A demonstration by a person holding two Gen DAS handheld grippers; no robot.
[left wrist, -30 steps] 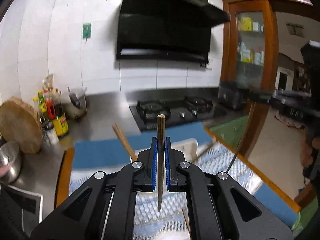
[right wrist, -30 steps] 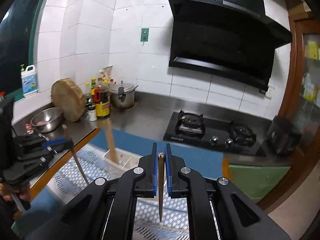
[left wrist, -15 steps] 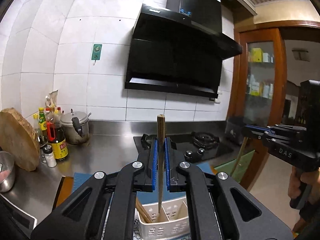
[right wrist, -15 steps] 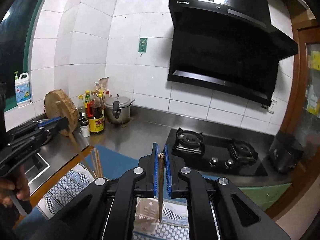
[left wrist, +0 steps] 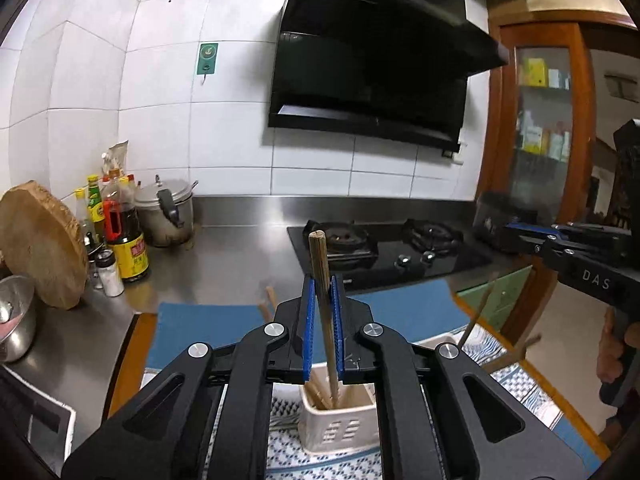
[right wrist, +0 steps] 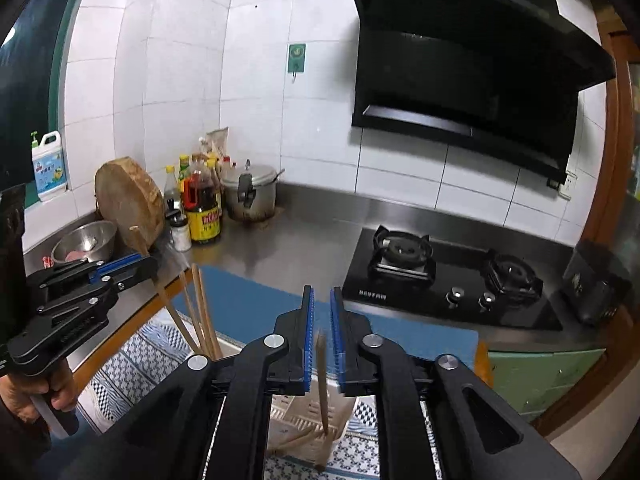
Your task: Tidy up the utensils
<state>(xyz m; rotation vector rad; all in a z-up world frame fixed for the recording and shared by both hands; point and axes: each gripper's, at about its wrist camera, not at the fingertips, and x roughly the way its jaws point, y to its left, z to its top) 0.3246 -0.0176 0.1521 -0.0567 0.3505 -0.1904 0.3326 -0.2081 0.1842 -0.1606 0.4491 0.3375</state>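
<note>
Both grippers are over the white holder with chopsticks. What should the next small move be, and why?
Probably open the left gripper: its chopstick is still pinched with its tip already inside the white holder. The right gripper has just been opening, its chopstick sitting loose between the pads.

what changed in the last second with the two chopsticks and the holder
Both grippers came over the white holder. The right gripper has just been opening, and its chopstick is loose between the pads, blurred, dropping in. The left gripper stayed shut on its chopstick, tip now lowered into the holder. The other chopsticks already there are unchanged.
</note>
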